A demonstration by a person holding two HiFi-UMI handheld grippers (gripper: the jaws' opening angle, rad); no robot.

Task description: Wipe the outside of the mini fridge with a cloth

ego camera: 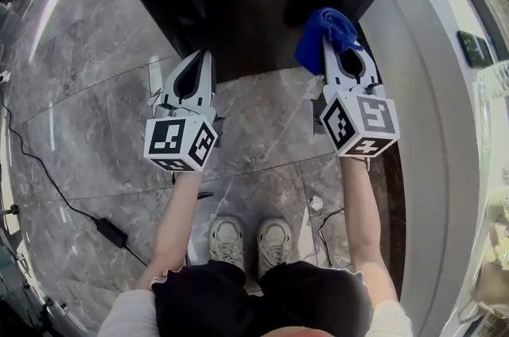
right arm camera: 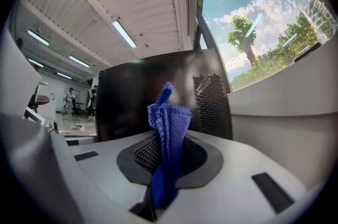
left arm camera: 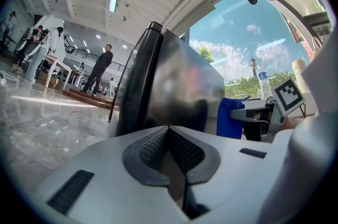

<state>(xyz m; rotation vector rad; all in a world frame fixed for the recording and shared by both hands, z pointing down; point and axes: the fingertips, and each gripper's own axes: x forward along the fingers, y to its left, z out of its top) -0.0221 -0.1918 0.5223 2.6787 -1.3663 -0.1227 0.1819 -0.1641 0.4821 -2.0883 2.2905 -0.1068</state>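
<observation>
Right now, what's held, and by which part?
The right gripper clamps the blue cloth at a bunched fold, its end sticking out past the fingers. The left gripper is shut, empty.

We see the mini fridge (ego camera: 262, 1) as glossy black, w/ a black mesh grille (right arm camera: 211, 106) on one side. The cloth (ego camera: 314, 45) is bright blue, knit-textured. Left gripper (ego camera: 203, 57) & right gripper (ego camera: 338, 41) are pale grey w/ dark grey ribbed pads (left arm camera: 153, 149); their cubes (ego camera: 179, 143) carry blk/wht square markers. Floor (ego camera: 87, 73): grey marble, pale veins. Shoes (ego camera: 242, 240) off-white, shorts (ego camera: 262, 296) black, cable (ego camera: 48, 176) black, ledge (ego camera: 429, 129) light grey.
</observation>
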